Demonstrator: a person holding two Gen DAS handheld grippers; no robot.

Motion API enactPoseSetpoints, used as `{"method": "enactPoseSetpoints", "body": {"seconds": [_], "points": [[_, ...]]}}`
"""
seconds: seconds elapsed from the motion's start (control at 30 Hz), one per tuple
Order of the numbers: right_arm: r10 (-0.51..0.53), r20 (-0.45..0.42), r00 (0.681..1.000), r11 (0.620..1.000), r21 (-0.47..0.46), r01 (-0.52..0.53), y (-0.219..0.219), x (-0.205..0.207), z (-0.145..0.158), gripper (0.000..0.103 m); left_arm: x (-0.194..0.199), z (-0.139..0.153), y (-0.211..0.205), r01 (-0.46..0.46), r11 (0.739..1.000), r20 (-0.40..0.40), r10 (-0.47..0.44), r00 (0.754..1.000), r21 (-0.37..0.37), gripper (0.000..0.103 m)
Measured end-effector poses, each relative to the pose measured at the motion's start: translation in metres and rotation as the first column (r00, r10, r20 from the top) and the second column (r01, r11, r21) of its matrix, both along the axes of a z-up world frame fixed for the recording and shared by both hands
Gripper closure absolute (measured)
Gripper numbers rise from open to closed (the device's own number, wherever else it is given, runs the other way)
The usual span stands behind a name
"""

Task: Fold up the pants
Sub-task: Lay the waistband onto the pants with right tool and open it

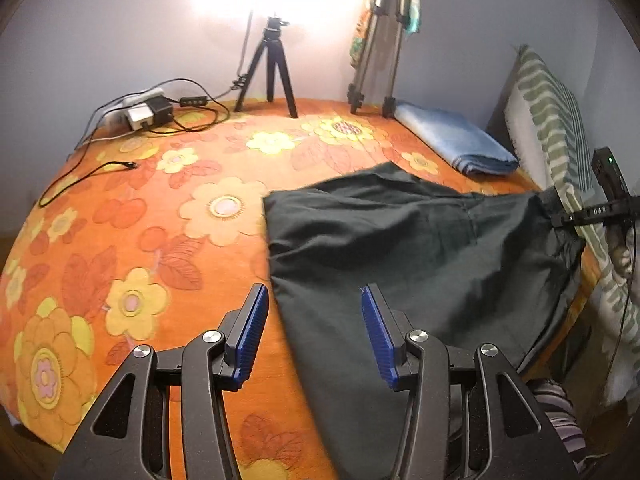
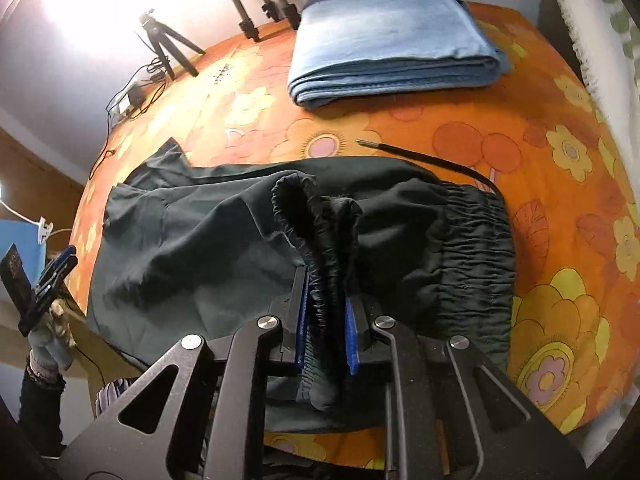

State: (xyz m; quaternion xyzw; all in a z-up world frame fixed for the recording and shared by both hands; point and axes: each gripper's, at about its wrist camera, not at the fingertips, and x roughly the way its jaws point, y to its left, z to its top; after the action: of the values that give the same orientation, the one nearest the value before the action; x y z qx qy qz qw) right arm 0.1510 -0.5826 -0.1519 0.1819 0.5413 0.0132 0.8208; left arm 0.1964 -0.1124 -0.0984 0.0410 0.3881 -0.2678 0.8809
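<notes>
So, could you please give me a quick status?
Right gripper shut on pants waistband. Left gripper open, empty. Nothing blocking.

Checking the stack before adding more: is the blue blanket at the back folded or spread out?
Folded. The blue blanket lies as a neat rectangle on the orange floral cover, with several stacked layer edges showing along its near side.

We grip the pants' waistband in the right gripper (image 2: 326, 312)

Between our blue pads (image 2: 302, 320) sits a bunched fold of the elastic waistband (image 2: 320, 248) of the dark pants (image 2: 192, 240), pressed from both sides. The rest of the waistband spreads right of the fingers, its drawstring (image 2: 432, 162) trailing ahead onto the orange floral cover (image 2: 540, 184). Far ahead lies a folded blue towel (image 2: 392, 40). Far left, we see the left gripper (image 2: 52, 276).
</notes>
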Motion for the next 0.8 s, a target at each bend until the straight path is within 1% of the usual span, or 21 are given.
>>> {"method": "enactPoseSetpoints", "body": {"seconds": [0.03,0.13,0.23,0.3,0.33,0.37,0.4,0.43,0.47,0.5,0.53,0.57,0.63,0.73,0.8], "points": [[0.003,0.004,1.000,1.000,0.002,-0.003,0.000,0.000,-0.002,0.087,0.000,-0.002,-0.003,0.004,1.000,-0.005,-0.004,1.000,0.002,0.056],[0.029,-0.005,1.000,0.998,-0.051,-0.029,0.005,0.004,-0.008,0.087,-0.005,-0.007,-0.009,0.027,1.000,-0.015,-0.027,1.000,0.007,0.056],[0.022,-0.018,1.000,1.000,-0.020,-0.022,0.001,0.003,-0.010,0.087,-0.012,-0.015,-0.017,0.056,0.998,-0.022,-0.055,0.998,0.038,0.056],[0.001,-0.010,1.000,1.000,0.022,-0.001,-0.008,0.000,-0.007,0.086,-0.013,-0.021,-0.020,0.066,0.996,-0.033,-0.064,0.997,0.053,0.056],[-0.005,-0.004,1.000,1.000,0.027,0.006,-0.011,-0.001,-0.005,0.086,-0.014,-0.024,-0.022,0.070,0.996,-0.039,-0.067,0.997,0.058,0.056],[-0.017,-0.009,1.000,1.000,0.011,0.017,-0.015,-0.002,-0.003,0.085,-0.015,-0.027,-0.023,0.075,0.995,-0.045,-0.072,0.996,0.061,0.056],[-0.029,-0.021,0.999,1.000,-0.010,0.028,-0.019,-0.003,-0.002,0.083,-0.015,-0.028,-0.023,0.079,0.995,-0.048,-0.076,0.996,0.061,0.056],[-0.039,-0.028,0.999,0.999,-0.019,0.039,-0.023,-0.005,-0.001,0.075,-0.016,-0.029,-0.024,0.082,0.995,-0.049,-0.079,0.996,0.060,0.056],[-0.059,-0.034,0.998,0.998,-0.017,0.059,-0.029,-0.010,0.002,0.070,-0.017,-0.029,-0.025,0.087,0.994,-0.049,-0.084,0.995,0.059,0.056],[-0.079,-0.028,0.996,0.997,-0.011,0.079,-0.035,-0.014,0.005,0.057,-0.017,-0.030,-0.026,0.091,0.994,-0.051,-0.088,0.995,0.059,0.056],[-0.100,-0.011,0.995,0.995,-0.003,0.099,-0.039,-0.020,0.009,0.052,-0.018,-0.031,-0.027,0.096,0.994,-0.052,-0.093,0.994,0.060,0.056],[-0.121,0.018,0.992,0.992,0.024,0.121,-0.045,-0.029,0.015,0.051,-0.018,-0.032,-0.028,0.101,0.993,-0.054,-0.097,0.994,0.063,0.056],[-0.137,0.032,0.990,0.989,0.052,0.135,-0.047,-0.042,0.020,0.051,-0.020,-0.034,-0.030,0.108,0.992,-0.053,-0.104,0.993,0.071,0.056],[-0.119,0.020,0.993,0.992,0.033,0.118,-0.043,-0.052,0.017,0.051,-0.022,-0.036,-0.030,0.111,0.990,-0.040,-0.107,0.993,0.088,0.056],[-0.097,-0.007,0.995,0.995,0.014,0.097,-0.032,-0.056,0.005,0.051,-0.023,-0.037,-0.027,0.106,0.990,-0.039,-0.102,0.994,0.094,0.056]]}}
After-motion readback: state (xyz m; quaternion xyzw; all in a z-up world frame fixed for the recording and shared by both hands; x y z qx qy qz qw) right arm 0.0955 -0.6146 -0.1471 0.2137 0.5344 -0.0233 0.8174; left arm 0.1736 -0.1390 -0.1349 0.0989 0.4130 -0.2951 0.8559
